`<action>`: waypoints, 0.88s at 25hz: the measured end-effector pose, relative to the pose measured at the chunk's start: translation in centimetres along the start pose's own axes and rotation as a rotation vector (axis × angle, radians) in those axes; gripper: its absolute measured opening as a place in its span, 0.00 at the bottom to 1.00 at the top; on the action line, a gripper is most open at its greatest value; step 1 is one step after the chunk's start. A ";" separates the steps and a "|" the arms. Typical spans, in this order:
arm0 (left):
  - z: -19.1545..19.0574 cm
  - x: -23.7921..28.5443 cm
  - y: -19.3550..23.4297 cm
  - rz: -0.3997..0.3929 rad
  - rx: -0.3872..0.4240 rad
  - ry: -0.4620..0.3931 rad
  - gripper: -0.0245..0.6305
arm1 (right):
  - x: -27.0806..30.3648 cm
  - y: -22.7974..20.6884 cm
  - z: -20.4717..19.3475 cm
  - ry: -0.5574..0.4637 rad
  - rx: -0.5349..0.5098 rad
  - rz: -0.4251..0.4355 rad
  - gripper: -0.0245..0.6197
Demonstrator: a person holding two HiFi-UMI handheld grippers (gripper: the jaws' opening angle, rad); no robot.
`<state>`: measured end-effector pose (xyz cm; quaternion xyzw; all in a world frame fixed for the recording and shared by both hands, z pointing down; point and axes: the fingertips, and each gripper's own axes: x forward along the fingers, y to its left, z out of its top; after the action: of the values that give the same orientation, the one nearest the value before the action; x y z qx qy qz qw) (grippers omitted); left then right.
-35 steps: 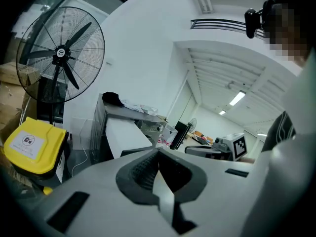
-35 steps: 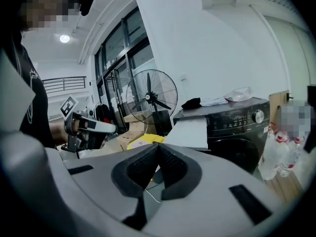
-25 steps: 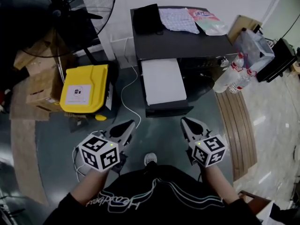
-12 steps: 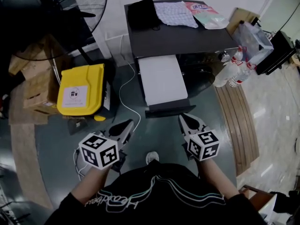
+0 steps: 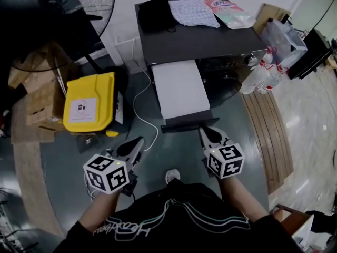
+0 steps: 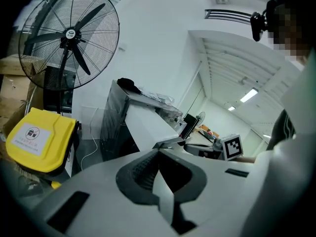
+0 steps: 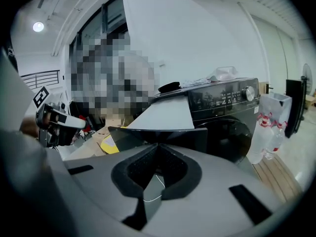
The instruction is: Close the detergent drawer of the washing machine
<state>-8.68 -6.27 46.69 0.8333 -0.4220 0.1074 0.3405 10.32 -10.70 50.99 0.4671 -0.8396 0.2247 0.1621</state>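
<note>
Your right hand-held gripper [image 5: 206, 133] sits just short of the open detergent drawer [image 5: 180, 91] of the washing machine [image 5: 202, 41] — jaws together, holding nothing. Your left hand-held gripper [image 5: 137, 142] hangs lower left — pressed closed too, empty.

Detergent drawer [image 5: 180, 91] is sticking far out of the dark washing machine [image 5: 205, 44], approx. level, showing a white top and a dark front panel. Machine is sitting at 12 o'clock in head view, w/ drawer reaching toward 6.

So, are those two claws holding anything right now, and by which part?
Nothing. The left gripper and right gripper are both shut and empty; the open detergent drawer lies ahead.
</note>
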 end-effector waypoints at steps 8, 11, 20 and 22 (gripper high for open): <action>-0.1 0.3 0.2 -0.005 -0.008 0.007 0.07 | 0.0 -0.1 -0.1 0.002 0.025 -0.016 0.08; 0.0 0.4 0.5 -0.003 -0.016 0.006 0.07 | 0.1 -0.1 0.0 0.005 0.024 -0.019 0.08; 0.5 0.5 1.3 -0.006 -0.029 -0.001 0.07 | 0.0 -0.3 0.5 -0.007 0.034 -0.032 0.08; 0.8 0.6 1.4 -0.008 -0.031 -0.004 0.07 | 0.0 -0.4 0.9 -0.011 0.028 -0.031 0.08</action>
<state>-9.47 -7.74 47.07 0.8298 -0.4211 0.0981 0.3529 10.58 -11.39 50.31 0.4835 -0.8300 0.2313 0.1545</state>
